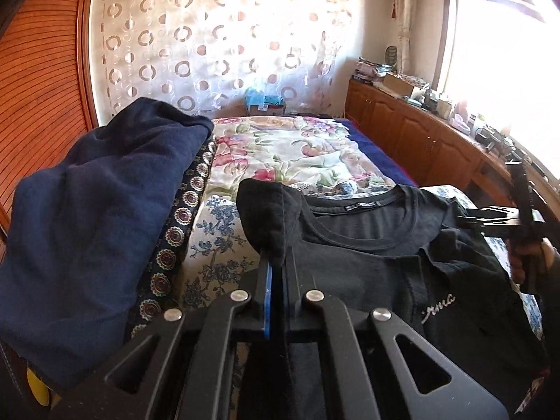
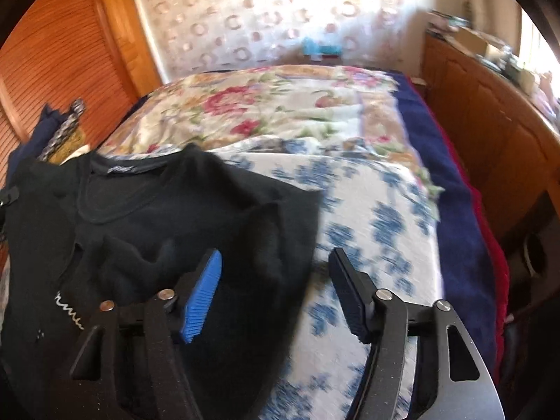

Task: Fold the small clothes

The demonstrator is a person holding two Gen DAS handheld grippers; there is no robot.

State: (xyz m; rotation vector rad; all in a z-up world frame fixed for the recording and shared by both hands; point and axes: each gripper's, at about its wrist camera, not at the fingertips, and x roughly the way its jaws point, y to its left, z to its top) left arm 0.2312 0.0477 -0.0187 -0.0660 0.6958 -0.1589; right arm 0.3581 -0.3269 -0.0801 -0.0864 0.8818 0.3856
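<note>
A black T-shirt (image 1: 367, 255) with a round neck and small silver lettering lies on the bed, neck toward the far end. My left gripper (image 1: 276, 266) is shut on a bunched fold of its left shoulder, which stands lifted above the fingertips. In the right wrist view the same T-shirt (image 2: 140, 210) fills the left half. My right gripper (image 2: 274, 255) stands open over the shirt's right edge. A raised peak of black cloth sits between its blue pad (image 2: 203, 294) and black pad without being pressed. A hand holds the right gripper (image 1: 518, 217) at the far right of the left wrist view.
A heap of navy blue cloth (image 1: 98, 227) with a patterned band lies left of the shirt. The bed carries a blue-flowered sheet (image 2: 367, 227) and a floral quilt (image 1: 287, 154). Wooden cabinets (image 1: 402, 129) run along the right, a louvred wooden door (image 1: 42, 87) along the left.
</note>
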